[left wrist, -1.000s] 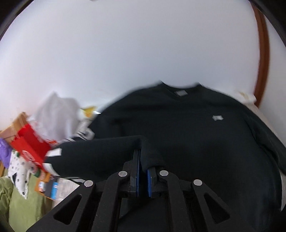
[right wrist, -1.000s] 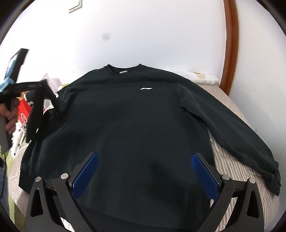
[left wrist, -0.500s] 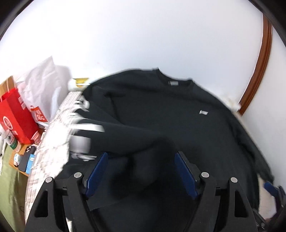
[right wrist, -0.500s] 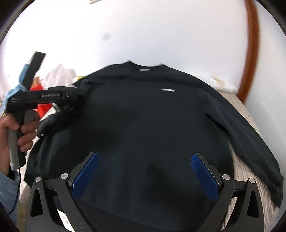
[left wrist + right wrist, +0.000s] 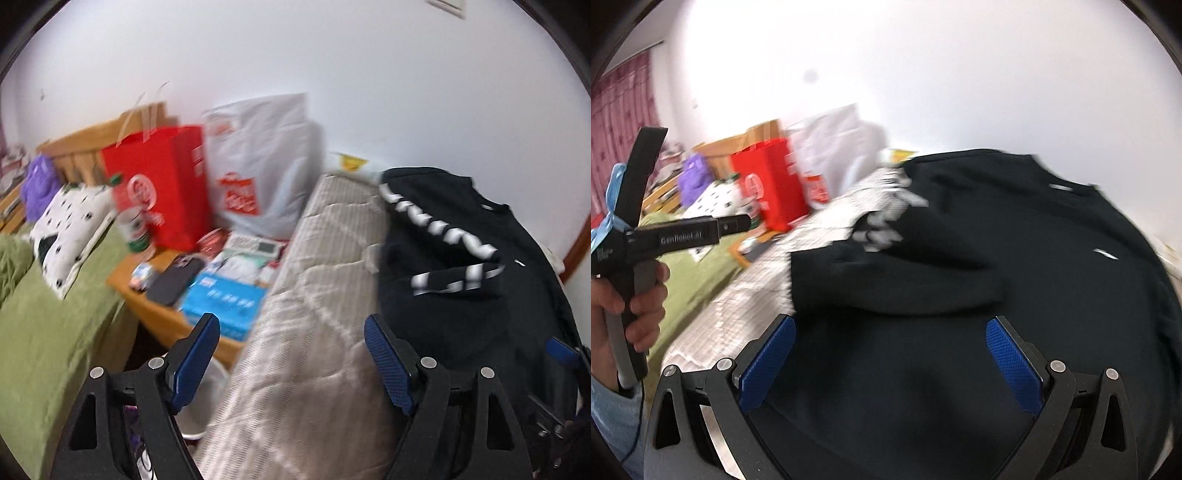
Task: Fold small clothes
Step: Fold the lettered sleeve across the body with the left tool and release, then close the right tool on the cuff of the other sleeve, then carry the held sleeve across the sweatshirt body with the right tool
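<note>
We hold both the left gripper (image 5: 291,354) and right gripper (image 5: 890,354) wide apart and empty-fingered above the black cotton sweatshirt (image 5: 1015,266), its sleeve folded across.

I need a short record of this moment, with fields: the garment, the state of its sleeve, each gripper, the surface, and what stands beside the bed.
garment: black sweatshirt, spread on the bed
sleeve: one sleeve with white lettering lies folded across the body
left gripper: open, empty, over the bare bedcover beside the sweatshirt
right gripper: open, empty, over the lower part of the sweatshirt
surface: striped beige bedcover
beside the bed: red paper bag, white plastic bag, wooden side table with small items
image quality: motion blur
</note>
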Tool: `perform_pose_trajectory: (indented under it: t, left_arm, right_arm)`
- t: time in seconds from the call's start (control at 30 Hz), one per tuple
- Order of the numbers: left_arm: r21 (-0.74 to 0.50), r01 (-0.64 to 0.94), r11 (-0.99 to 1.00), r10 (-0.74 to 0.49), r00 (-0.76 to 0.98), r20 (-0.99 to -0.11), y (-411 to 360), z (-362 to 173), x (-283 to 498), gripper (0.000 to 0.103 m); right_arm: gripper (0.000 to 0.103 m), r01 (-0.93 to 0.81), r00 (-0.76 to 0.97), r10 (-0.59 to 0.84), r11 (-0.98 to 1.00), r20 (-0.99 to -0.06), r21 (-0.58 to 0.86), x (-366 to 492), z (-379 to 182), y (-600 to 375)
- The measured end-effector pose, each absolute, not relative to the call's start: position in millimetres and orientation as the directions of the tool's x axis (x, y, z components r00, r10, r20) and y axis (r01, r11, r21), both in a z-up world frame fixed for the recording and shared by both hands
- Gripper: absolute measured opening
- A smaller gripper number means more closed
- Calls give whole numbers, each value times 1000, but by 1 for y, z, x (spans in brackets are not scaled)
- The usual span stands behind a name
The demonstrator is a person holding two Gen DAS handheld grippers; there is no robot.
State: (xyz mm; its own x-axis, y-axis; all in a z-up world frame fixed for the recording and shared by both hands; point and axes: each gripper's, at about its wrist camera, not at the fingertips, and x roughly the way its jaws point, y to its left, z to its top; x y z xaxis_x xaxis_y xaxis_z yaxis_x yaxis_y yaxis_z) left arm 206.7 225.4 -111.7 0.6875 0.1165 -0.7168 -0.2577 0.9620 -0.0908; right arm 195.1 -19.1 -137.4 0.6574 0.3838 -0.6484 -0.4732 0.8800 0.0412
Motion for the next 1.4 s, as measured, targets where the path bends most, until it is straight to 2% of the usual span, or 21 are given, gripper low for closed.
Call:
perform_pose_trajectory:
  t: [0.23,0.43,0.47,0.53,0.57,0.63,0.7,0.8,0.93,1.13,1.4]
  left_arm:
    - [-110,-280,954,115,676,-727,259,-134,189,79]
    - [-149,-277,949,79,670,-738,267,-152,189,79]
    - [-155,-280,947,76,668,-740,268,-154,190,79]
    - [-162,-286,945,74,665,-743,269,-156,190,79]
    - [-163,-287,944,74,665,-744,270,-157,190,79]
    - [-164,-284,945,71,665,-744,269,-157,191,79]
    - [-169,-273,947,59,667,-743,265,-156,192,79]
    - [-182,-255,950,36,667,-744,255,-154,197,79]
    - [-179,-201,963,2,671,-741,228,-149,208,79]
    - [-186,-151,971,-47,641,-766,186,-155,231,79]
    - [-122,-138,983,-18,587,-809,146,-173,259,79]
  right_arm:
    - [102,-536,599,367,844,-712,-15,217,-172,60]
    - [100,-497,593,288,865,-752,-62,252,-202,93]
    - [95,-487,594,270,870,-758,-72,259,-206,98]
    - [72,-474,591,238,876,-771,-93,269,-212,103]
    - [57,-477,581,227,873,-781,-101,275,-216,106]
    - [54,-485,579,246,870,-778,-86,274,-214,101]
    - [37,-493,599,278,867,-751,-72,267,-202,93]
    - [24,-507,611,342,862,-714,-22,257,-177,76]
    - [21,-519,628,435,852,-646,69,248,-136,44]
    - [18,-476,709,473,868,-524,140,244,-81,-22]
    - [16,-299,815,388,918,-431,260,267,-50,-151]
